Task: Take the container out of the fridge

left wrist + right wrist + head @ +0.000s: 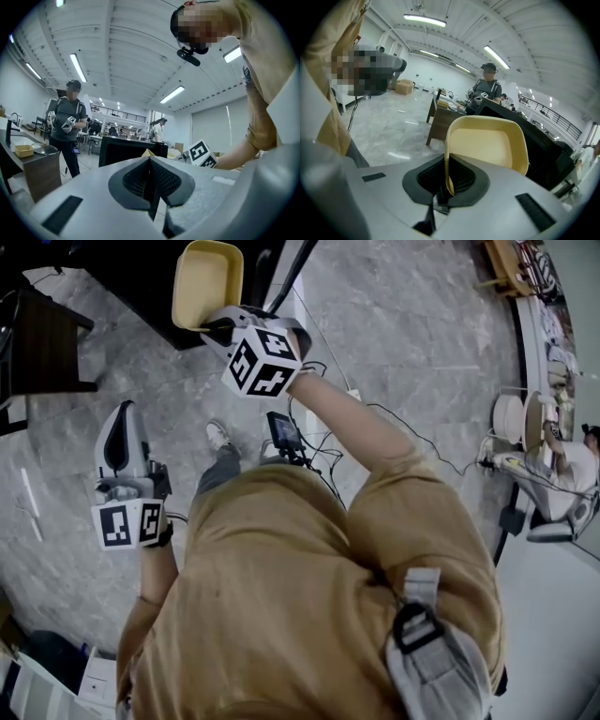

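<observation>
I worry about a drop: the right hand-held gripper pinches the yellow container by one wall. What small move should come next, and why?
Probably keep the right hand-held gripper clamped and carry the yellow container slowly to a nearby surface. It hangs in the air by one thin wall alone, with nothing under it. The left hand-held gripper is shut and empty, so it gives no support.

The container (208, 282) looked like smooth, matt plastic, pale yellow and thin at the rim. The right tongs (447, 183) and the left tongs (151, 187) both had matt grey plastic shells, faintly grainy, with black pads (429, 176) finely ribbed like rubber. The floor (403, 334) was polished grey veined stone, glossy under the lights. The person's shirt (281, 615) was soft tan cloth.
</observation>
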`<state>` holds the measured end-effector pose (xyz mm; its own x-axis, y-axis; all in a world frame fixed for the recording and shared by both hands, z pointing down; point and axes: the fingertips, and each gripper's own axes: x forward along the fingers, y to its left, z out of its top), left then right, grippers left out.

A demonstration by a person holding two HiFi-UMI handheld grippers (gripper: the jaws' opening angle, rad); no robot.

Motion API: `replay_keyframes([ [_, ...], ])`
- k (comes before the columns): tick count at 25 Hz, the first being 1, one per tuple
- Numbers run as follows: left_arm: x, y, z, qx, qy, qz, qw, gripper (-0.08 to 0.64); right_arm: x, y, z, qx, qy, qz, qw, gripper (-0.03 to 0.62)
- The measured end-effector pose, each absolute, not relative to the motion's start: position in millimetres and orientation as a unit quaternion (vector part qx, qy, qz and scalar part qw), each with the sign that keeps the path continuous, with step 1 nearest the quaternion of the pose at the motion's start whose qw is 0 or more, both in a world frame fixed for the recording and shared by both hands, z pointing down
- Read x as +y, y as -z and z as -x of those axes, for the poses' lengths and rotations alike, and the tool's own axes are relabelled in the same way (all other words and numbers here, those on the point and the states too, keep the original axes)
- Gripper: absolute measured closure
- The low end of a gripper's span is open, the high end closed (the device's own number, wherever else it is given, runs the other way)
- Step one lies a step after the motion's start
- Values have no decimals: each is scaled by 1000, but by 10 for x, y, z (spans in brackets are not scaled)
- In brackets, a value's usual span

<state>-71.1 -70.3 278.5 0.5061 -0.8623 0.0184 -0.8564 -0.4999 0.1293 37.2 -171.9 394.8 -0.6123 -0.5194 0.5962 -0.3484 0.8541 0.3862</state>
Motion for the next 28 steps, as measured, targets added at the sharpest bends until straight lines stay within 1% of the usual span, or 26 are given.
replay_keyframes([
  [6,-682,-2705,792,-501,20,-864,50,558,-1611,-3931,-569,-887,99,-262,367,586],
  [14,-707,-2610,918,-514,18,-857,35,558,-1632,-3720,-771,-887,94,-287,349,586],
  [28,-749,-2504,1141,-538,15,-843,19,558,-1505,-3375,-1181,-890,51,-344,293,586],
])
